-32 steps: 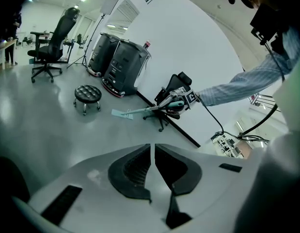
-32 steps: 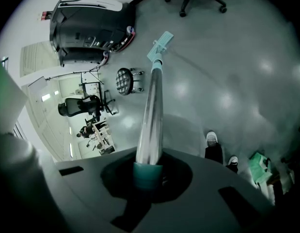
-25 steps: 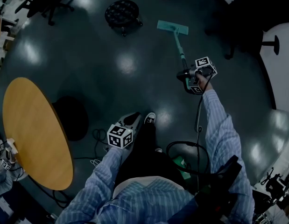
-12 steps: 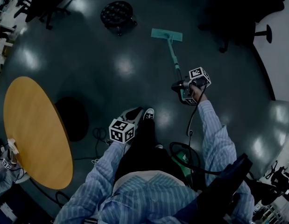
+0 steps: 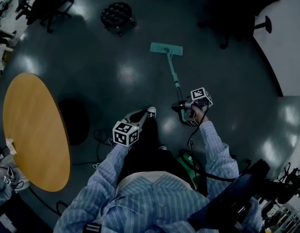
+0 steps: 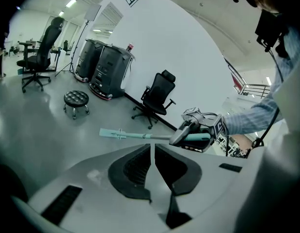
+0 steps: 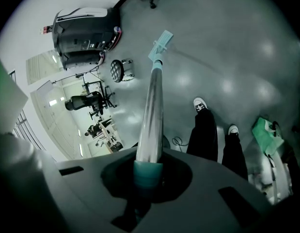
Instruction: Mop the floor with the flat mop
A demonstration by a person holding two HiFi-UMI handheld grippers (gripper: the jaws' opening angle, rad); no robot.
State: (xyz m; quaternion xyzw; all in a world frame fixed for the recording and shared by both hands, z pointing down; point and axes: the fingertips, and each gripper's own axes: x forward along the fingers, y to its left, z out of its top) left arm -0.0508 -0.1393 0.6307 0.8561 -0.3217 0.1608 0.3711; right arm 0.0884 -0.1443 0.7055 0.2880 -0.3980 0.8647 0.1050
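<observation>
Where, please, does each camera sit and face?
Head view: on the head, facing steeply down at the mop; arms, legs show.
Left gripper view: on the shut, empty left tongs, facing the right tongs; a sleeve shows.
Right gripper view: on the right tongs, looking along the gripped mop; legs show.
Shared: all show mop and stool.

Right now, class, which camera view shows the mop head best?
The head view: it looks down on the mop head, showing its whole flat rectangle. The left gripper view shows it only edge-on, as a thin strip. The right gripper view shows it small, at the far end of the handle.
</observation>
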